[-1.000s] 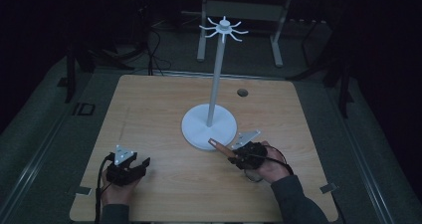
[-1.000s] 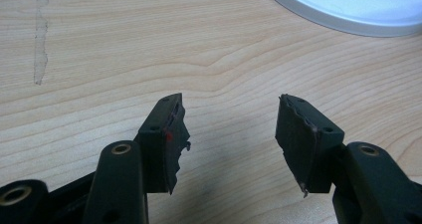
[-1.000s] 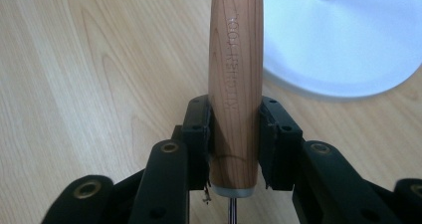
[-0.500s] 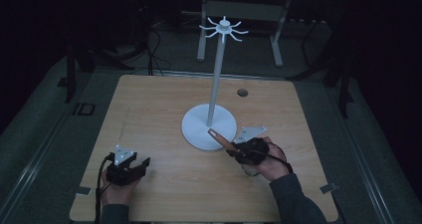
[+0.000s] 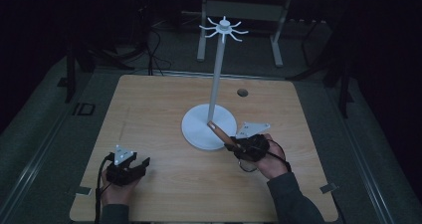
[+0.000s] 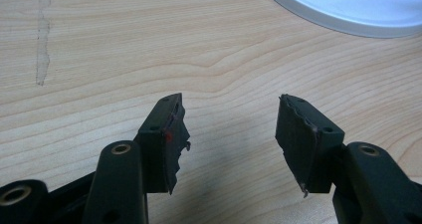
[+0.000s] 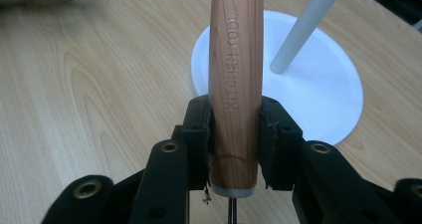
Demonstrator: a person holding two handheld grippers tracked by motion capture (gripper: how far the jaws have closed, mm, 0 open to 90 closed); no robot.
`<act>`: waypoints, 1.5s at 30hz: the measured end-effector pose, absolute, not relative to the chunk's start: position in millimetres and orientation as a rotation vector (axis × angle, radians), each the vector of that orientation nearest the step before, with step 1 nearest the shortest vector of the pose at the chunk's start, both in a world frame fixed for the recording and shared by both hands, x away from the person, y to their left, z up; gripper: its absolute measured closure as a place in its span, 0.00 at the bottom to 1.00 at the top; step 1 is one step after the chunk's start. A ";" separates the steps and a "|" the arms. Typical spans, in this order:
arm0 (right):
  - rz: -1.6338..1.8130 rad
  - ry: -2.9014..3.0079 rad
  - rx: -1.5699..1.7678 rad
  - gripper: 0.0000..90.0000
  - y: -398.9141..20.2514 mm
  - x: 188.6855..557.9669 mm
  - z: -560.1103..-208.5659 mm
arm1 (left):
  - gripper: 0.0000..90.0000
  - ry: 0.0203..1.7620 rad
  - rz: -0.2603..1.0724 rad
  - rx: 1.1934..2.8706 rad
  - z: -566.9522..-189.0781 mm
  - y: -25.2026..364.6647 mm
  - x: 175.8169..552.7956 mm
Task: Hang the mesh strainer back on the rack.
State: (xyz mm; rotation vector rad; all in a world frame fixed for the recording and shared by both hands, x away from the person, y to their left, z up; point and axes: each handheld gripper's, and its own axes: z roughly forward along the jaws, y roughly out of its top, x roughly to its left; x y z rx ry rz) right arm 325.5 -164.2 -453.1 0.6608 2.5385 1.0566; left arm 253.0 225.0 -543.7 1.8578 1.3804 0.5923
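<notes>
A kitchen tool with a wooden handle (image 7: 235,69) stands between the jaws of my right gripper (image 7: 234,139), which is shut on it. A thin metal rod leaves the handle's lower end; the tool's head is hidden. In the high view the right gripper (image 5: 235,145) holds the wooden handle (image 5: 218,132) slanting over the white stand's round base (image 5: 199,129), its tip close to the pole (image 5: 216,79). Hooks (image 5: 224,27) spread from the pole's top. My left gripper (image 5: 142,164) rests at the table's front left, open and holding nothing (image 6: 229,129).
The wooden table (image 5: 159,109) has a small round hole (image 5: 242,92) at the back right. The stand's base (image 6: 348,10) lies ahead and to the right of the left gripper. Dark floor, cables and a metal frame surround the table.
The right gripper has shifted slightly, swinging the handle's tip from the base's edge up toward the pole. The left gripper has not moved.
</notes>
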 end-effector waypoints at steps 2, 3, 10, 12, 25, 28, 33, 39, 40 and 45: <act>1.069 2.528 0.670 0.77 -164.2 325.1 -451.2 | 0.50 1.381 0.593 1.858 -543.6 225.0 253.0; 1.074 2.524 0.667 0.77 -164.3 325.3 -450.2 | 0.50 1.380 0.592 1.857 -543.7 225.0 253.0; 1.113 2.484 0.679 0.77 -163.7 324.6 -444.1 | 0.50 1.382 0.594 1.853 -543.5 225.1 252.8; 1.128 2.475 0.683 0.77 -163.5 324.7 -442.7 | 0.50 1.379 0.596 1.855 -543.4 225.2 252.9; 1.192 2.413 0.704 0.77 -161.1 323.2 -432.5 | 0.50 1.380 0.597 1.855 -543.2 225.5 252.8; 1.204 2.401 0.711 0.77 -160.6 323.1 -431.0 | 0.50 1.381 0.596 1.854 -543.3 225.4 252.9; 1.228 2.380 0.725 0.77 -160.1 323.5 -428.9 | 0.50 1.380 0.597 1.854 -543.2 225.6 252.8; 1.250 2.351 0.736 0.77 -159.5 324.4 -425.6 | 0.50 1.379 0.596 1.854 -543.4 225.5 253.0; 1.253 2.347 0.737 0.77 -159.3 324.9 -424.8 | 0.50 1.379 0.597 1.855 -543.4 225.5 253.0; 1.274 2.322 0.748 0.77 -157.4 325.5 -420.9 | 0.50 1.381 0.595 1.852 -543.4 225.7 253.0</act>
